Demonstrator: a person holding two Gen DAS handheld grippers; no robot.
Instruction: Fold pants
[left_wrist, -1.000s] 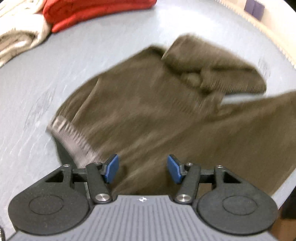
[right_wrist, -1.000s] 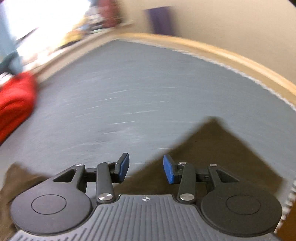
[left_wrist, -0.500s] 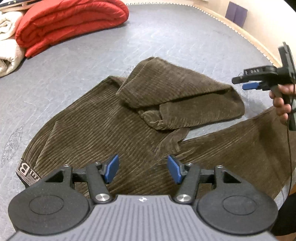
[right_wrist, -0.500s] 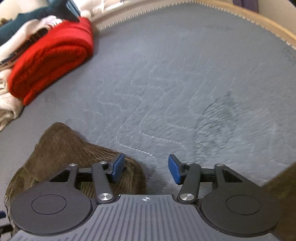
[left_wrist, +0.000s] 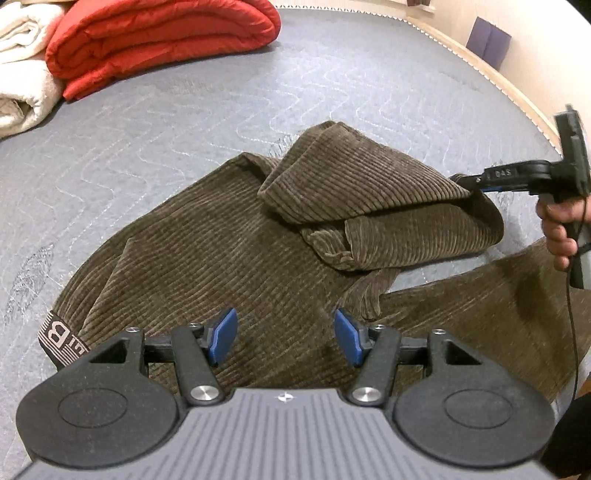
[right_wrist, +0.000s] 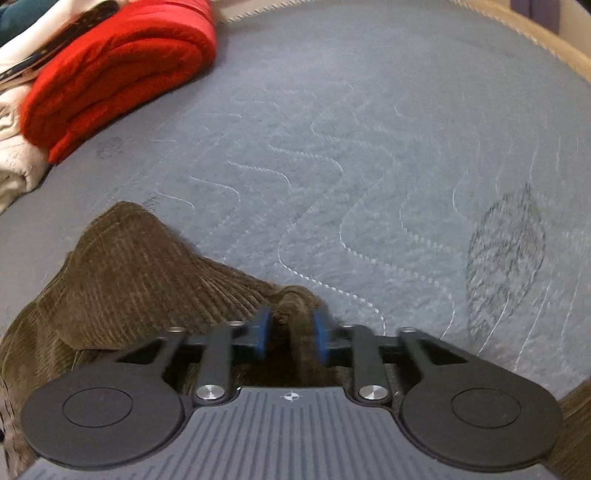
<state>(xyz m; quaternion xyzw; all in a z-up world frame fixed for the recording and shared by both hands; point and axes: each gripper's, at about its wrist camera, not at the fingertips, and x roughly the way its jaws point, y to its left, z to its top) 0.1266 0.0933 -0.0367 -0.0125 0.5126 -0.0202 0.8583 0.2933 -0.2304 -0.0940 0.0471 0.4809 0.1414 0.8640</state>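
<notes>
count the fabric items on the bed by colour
brown: 1, the corduroy pants
red: 1, the folded blanket
cream: 1, the folded towel
total: 3

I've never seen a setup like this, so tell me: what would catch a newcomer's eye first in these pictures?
First, the brown corduroy pants sprawled across the grey quilted mattress, one leg flopped back over itself. Next, the right claw, its blue pads closed on a bunch of that fabric, while the left claw hovers open above the waistband end. Last, the folded red blanket at the far left beside a cream towel.
</notes>
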